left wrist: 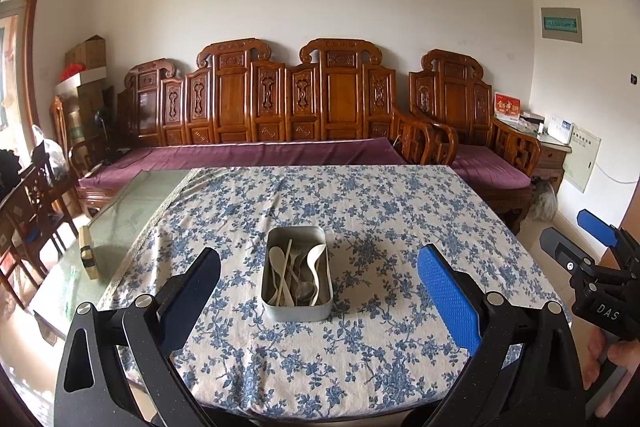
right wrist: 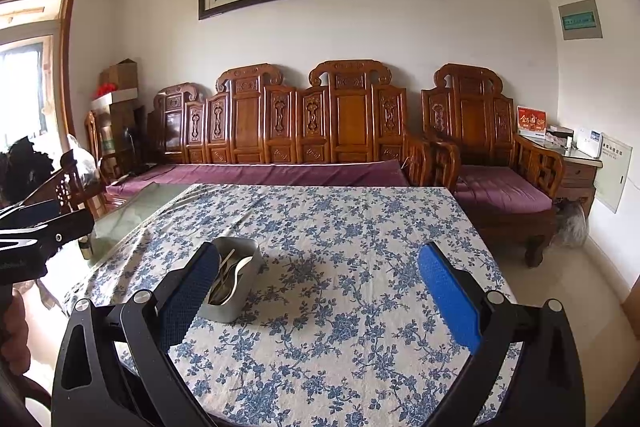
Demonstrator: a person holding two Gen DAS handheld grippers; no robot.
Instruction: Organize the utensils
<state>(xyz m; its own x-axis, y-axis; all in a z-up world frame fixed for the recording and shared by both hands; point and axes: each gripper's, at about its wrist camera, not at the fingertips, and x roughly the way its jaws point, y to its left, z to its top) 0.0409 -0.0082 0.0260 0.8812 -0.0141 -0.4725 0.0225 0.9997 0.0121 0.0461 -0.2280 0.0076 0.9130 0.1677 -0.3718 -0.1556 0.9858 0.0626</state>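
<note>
A grey metal tin (left wrist: 297,309) stands in the middle of the blue-flowered tablecloth (left wrist: 380,219). Inside it lie several utensils (left wrist: 298,273): cream plastic spoons, pale chopsticks and metal spoons. My left gripper (left wrist: 320,263) hangs open above the table's near side, its fingers either side of the tin and apart from it. In the right wrist view the tin (right wrist: 234,301) sits left of centre, partly hidden behind the left finger. My right gripper (right wrist: 318,267) is open with nothing between its fingers. The right gripper (left wrist: 600,247) also shows at the left view's right edge, held by a hand.
The cloth covers part of a glass-topped table (left wrist: 120,223); a small block (left wrist: 89,255) lies on the bare glass at left. A carved wooden sofa (left wrist: 288,99) with purple cushions stands behind the table. Wooden chairs (left wrist: 28,203) stand at left.
</note>
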